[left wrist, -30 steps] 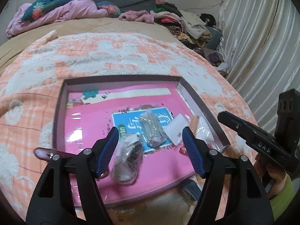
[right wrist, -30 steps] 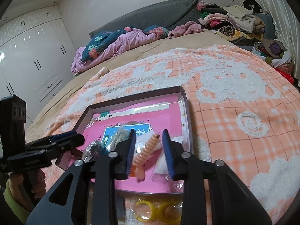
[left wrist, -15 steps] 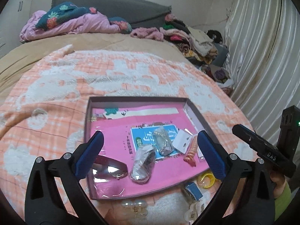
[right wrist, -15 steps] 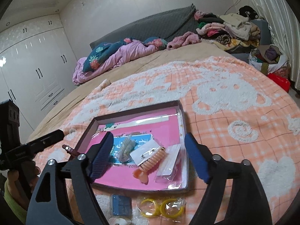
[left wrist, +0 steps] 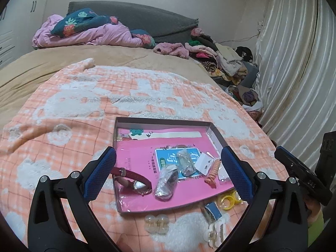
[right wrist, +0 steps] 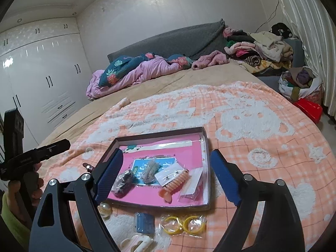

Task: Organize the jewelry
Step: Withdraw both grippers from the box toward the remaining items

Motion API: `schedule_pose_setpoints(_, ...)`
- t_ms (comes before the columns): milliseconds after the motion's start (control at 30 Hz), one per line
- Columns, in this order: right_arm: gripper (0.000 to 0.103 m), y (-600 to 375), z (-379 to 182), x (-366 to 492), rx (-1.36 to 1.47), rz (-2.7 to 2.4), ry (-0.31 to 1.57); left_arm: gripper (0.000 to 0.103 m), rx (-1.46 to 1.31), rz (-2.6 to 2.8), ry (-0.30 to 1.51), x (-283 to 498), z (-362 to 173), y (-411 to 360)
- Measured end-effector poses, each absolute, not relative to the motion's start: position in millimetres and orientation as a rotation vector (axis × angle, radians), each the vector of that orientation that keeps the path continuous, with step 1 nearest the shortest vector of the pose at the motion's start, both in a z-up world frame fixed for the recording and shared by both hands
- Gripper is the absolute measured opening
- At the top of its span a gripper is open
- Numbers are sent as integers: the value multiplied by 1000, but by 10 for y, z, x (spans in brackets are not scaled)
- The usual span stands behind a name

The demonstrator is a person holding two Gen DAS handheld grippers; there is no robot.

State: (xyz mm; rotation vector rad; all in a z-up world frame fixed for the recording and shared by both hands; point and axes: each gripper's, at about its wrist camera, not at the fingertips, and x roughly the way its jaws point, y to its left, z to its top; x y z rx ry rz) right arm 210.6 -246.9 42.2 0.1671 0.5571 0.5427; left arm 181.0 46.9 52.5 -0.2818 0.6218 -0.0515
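Both your grippers, left gripper and right gripper, have just been opening and hold nothing. The yellow rings lie in a slippery, light bag just before the tray; pinch the bag's edge

We are in a bedroom with pale walls. The bed carries a tan sheet, and over its near part lies an orange checked blanket with white fleecy patterns. A grey headboard stands against the wall, with a rumpled pink quilt before it and piled clothes beside. Glossy white wardrobes fill one side; pleated cream curtains hang on the other.
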Motion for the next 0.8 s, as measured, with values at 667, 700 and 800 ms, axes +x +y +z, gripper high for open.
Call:
schedule_pose_setpoints(667,85,-2619,695,1730,142,561,513,93,-236,-94,627,1413,691,196)
schedule_pose_setpoints(700,85,-2623,707,1714,143,564,511,93,-231,-95,632,1394,683,168)
schedule_pose_setpoints(800,85,-2631,746,1653,140,573,504,93,-222,-102,643,1342,665,107)
